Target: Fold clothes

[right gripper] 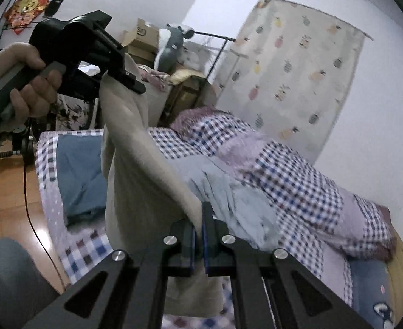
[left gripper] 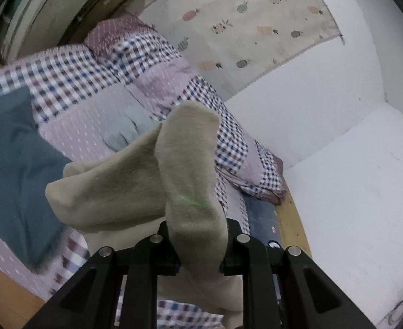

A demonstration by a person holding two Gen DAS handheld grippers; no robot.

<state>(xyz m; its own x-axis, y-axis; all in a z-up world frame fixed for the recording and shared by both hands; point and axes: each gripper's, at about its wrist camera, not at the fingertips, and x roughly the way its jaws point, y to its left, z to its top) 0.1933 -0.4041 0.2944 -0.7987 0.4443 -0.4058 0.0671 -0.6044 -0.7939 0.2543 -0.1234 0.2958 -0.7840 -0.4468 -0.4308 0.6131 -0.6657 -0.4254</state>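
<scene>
bed: we see it spread with a checked and dotted patchwork quilt, running along the white wall.
curtain: we see a pale cloth printed with pineapples hanging on the wall behind the bed.
beige garment: we hold it lifted above the bed, stretched between our two grippers; in the left wrist view a fold of it stands up between the fingers.
blue garment: we see it lying flat on the quilt near the bed's edge, below the beige one.
light blue garment: we see it crumpled on the quilt just beside the right gripper.
left gripper: our hand grips its handle; its fingers are clamped on the beige garment's upper edge.
right gripper: its fingers are pressed narrow, pinching the beige garment's edge.
</scene>
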